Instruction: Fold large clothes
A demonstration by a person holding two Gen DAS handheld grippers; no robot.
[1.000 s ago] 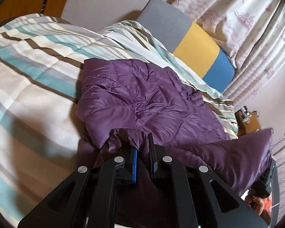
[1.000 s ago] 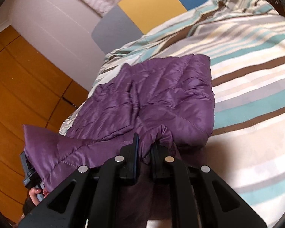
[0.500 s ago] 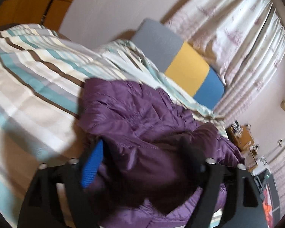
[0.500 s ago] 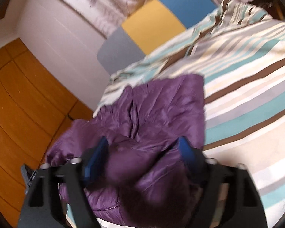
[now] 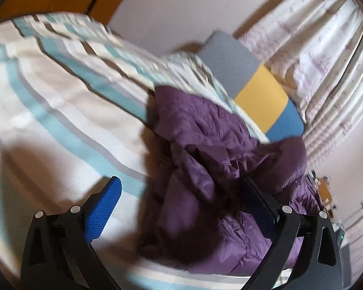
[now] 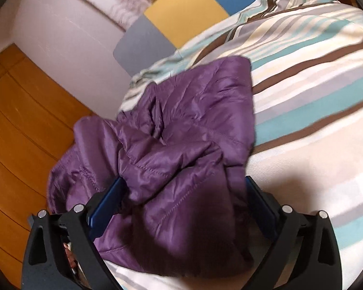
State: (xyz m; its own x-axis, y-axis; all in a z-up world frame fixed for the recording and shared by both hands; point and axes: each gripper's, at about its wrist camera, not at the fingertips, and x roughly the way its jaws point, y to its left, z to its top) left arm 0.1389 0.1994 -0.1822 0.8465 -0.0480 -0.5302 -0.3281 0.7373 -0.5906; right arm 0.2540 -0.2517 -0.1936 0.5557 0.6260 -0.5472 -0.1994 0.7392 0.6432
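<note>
A purple quilted puffer jacket [image 5: 205, 149] lies bunched on the striped bed; it also shows in the right wrist view [image 6: 186, 145]. My left gripper [image 5: 181, 193] is wide open just above the jacket's near edge, its blue-padded left finger [image 5: 104, 210] over the bedding and its right finger against the fabric. My right gripper [image 6: 184, 193] is wide open, with a loose fold of the jacket lying between its fingers [image 6: 106, 205], not clamped.
The striped duvet [image 5: 48, 111] covers the bed [image 6: 314, 77]. A grey, yellow and blue headboard cushion [image 5: 259, 94] stands at the far end under patterned curtains [image 5: 326, 48]. Orange wooden wardrobe doors [image 6: 19, 120] flank the bed. A small cluttered table [image 5: 326, 191] stands at right.
Both grippers were shut on the jacket's near edge a second ago. Both have opened wide and let the fabric drop onto the bed in a bunched fold.
</note>
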